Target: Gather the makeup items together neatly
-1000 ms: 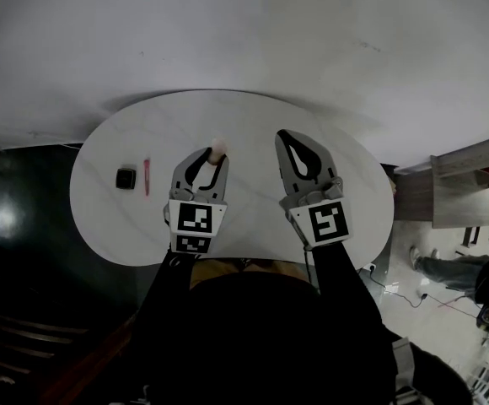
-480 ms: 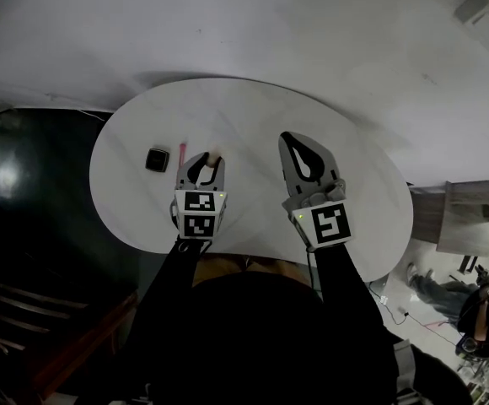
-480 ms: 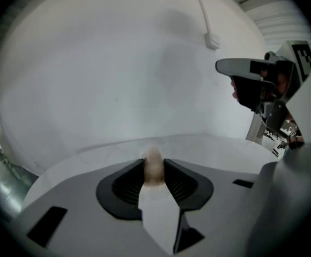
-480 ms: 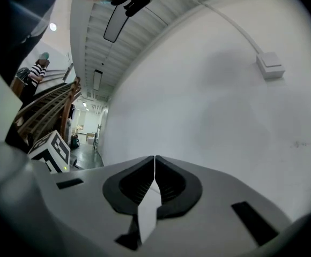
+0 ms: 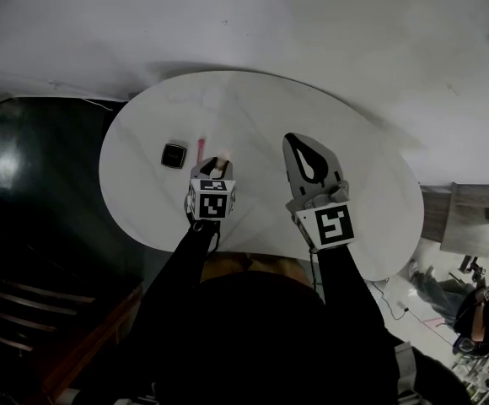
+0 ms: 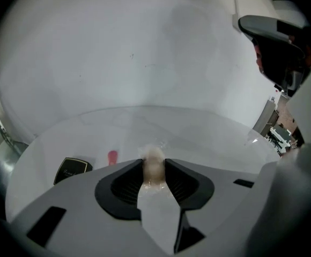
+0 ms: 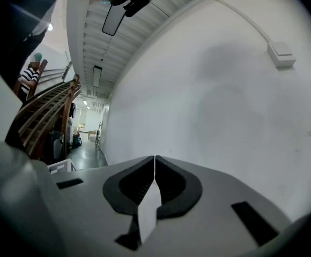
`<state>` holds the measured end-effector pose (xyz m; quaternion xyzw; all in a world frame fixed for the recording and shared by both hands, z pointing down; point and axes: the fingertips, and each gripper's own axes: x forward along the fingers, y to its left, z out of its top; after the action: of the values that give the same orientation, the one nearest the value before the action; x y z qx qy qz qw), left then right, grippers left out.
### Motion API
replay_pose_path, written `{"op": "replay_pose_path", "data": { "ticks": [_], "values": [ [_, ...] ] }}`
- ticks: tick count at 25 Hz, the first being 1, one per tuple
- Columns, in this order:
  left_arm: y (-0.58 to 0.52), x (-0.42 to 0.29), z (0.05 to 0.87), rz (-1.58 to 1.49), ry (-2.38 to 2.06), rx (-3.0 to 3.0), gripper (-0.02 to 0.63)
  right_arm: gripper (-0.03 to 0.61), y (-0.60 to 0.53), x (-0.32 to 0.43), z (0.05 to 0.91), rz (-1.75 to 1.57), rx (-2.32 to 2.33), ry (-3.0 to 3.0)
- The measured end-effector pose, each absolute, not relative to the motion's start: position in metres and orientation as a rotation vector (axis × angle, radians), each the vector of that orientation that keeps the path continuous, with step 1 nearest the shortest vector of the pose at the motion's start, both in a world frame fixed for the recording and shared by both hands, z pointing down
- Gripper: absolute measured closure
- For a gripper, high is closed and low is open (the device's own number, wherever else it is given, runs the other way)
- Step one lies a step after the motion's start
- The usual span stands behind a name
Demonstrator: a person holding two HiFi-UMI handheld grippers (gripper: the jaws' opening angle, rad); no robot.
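White wall (image 5: 228,24) runs behind the far edge of the oval white surface (image 5: 261,112), and dark floor (image 5: 34,226) drops away past its left edge. We see most of the top bare, with wide open room across the far half and the whole right side. The makeup sits in a small group left of centre. The black compact (image 5: 174,155) lies furthest left, and the pink stick (image 5: 200,148) lies just right of it, apart from it. Our left claw (image 5: 213,169) comes down steeply just right of the pink stick, near the surface's near edge. It grips a beige tube (image 6: 154,157) between its pads, whose tip pokes out past the jaws. Those jaws have just been opening a little, though both pads are on the tube. Our right claw (image 5: 309,154) hangs level over the middle right, well apart from the items, its jaws closed together on nothing.
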<state>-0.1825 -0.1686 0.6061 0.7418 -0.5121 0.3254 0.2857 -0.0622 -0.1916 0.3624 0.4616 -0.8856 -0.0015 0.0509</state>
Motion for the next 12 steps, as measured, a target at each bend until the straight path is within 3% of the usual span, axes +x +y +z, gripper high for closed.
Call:
{"op": "replay_pose_path", "data": {
  "ticks": [12],
  "values": [
    [-0.166,-0.189,0.638,0.936,-1.335,1.925,0.439,0.551,-0.189,-0.071,0.369,0.007,1.441,-2.658]
  ]
}}
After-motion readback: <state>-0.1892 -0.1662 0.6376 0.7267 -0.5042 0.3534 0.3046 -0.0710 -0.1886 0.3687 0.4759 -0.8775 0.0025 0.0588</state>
